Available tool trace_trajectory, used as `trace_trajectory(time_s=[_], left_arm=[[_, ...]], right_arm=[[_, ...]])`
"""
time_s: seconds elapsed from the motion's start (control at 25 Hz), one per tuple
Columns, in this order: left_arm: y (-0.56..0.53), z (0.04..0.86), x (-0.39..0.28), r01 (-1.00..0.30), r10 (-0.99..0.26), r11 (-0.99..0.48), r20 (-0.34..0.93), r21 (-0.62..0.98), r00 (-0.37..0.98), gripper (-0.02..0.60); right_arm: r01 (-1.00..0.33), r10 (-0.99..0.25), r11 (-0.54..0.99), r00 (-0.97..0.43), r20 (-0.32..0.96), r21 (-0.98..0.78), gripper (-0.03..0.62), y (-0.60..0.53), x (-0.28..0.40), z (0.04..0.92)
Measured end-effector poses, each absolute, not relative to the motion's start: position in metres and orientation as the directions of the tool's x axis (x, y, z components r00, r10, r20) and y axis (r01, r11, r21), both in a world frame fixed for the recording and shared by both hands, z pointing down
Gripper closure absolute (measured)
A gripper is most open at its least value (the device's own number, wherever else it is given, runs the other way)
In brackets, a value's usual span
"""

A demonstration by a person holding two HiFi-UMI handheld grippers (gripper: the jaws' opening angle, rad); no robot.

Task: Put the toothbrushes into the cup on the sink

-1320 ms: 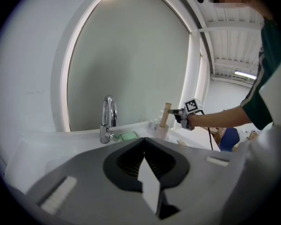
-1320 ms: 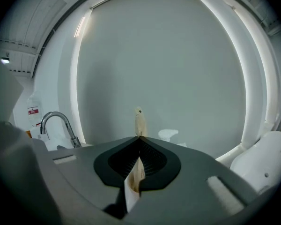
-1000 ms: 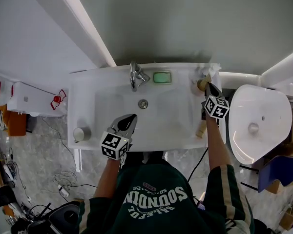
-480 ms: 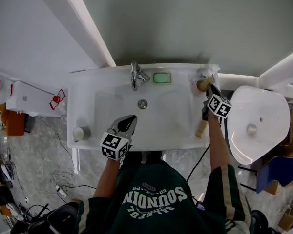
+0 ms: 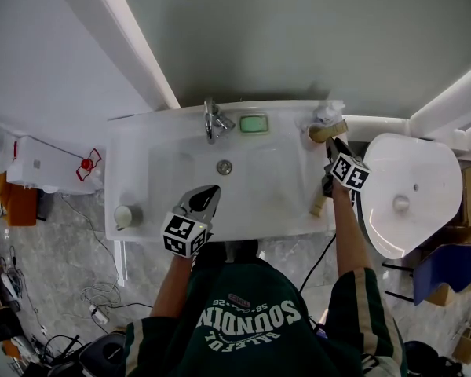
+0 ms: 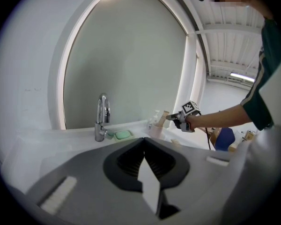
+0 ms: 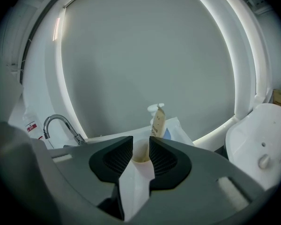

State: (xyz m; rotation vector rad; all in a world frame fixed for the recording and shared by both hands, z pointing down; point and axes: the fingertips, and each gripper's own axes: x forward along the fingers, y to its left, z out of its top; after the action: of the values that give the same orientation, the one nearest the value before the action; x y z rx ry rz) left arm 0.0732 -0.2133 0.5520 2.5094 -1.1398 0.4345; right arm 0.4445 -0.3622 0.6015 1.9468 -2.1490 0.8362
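right gripper (image 7: 141,139) jaws are standing apart, have just been opening, and are pinching nothing. Only the cup (image 7: 140,152) is showing through the gap, so this is looking like a release right at its mouth. The cup is sitting at the far right corner of the sink (image 5: 267,204), with a pump bottle (image 7: 158,121) just behind it. A tan toothbrush (image 5: 335,129) is leaning out of the cup to the right, so I'm reading that one as delivered. A second tan toothbrush (image 5: 319,204) is lying on the near right rim, well apart from the cup, and is likely next. left gripper (image 6: 144,143) jaws are sitting together, empty, hovering over the near edge left of centre, probably parking out of the way. A small round container (image 5: 127,215) is sitting at the near left corner, contents not readable.
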Motion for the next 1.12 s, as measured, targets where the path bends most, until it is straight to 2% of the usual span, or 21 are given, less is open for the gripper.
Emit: trace_trajectory(time_s=[0.16,0.32,0.52,0.8,1.12], left_arm=[[-0.213,0.549,0.08,-0.755,-0.655,-0.63,0.399,0.181,0.642,0.531],[-0.213,0.544,0.085,-0.744,-0.65,-0.644,0.383,0.181,0.656,0.531],[-0.209,0.54,0.089,-0.729,-0.643,-0.659,0.365,0.183,0.673,0.531],[-0.206,0.537,0.093,-0.718,-0.64,-0.67,0.345,0.187,0.687,0.531],[-0.202,0.535,0.095,-0.715,-0.641,-0.672,0.332,0.193,0.692,0.531]], right_arm=[[-0.953,-0.89,0.089,-0.206,0.406,-0.289,0.512,-0.351,0.433,0.578],[-0.949,-0.918,0.202,-0.269,0.291,-0.241,0.592,-0.336,0.413,0.533],[-0.928,-0.924,0.305,-0.343,0.169,-0.212,0.592,-0.308,0.382,0.486],[-0.924,-0.913,0.347,-0.372,0.166,-0.158,0.592,-0.274,0.354,0.474],[-0.865,-0.851,0.481,-0.5,0.159,-0.144,0.592,-0.232,0.315,0.468]])
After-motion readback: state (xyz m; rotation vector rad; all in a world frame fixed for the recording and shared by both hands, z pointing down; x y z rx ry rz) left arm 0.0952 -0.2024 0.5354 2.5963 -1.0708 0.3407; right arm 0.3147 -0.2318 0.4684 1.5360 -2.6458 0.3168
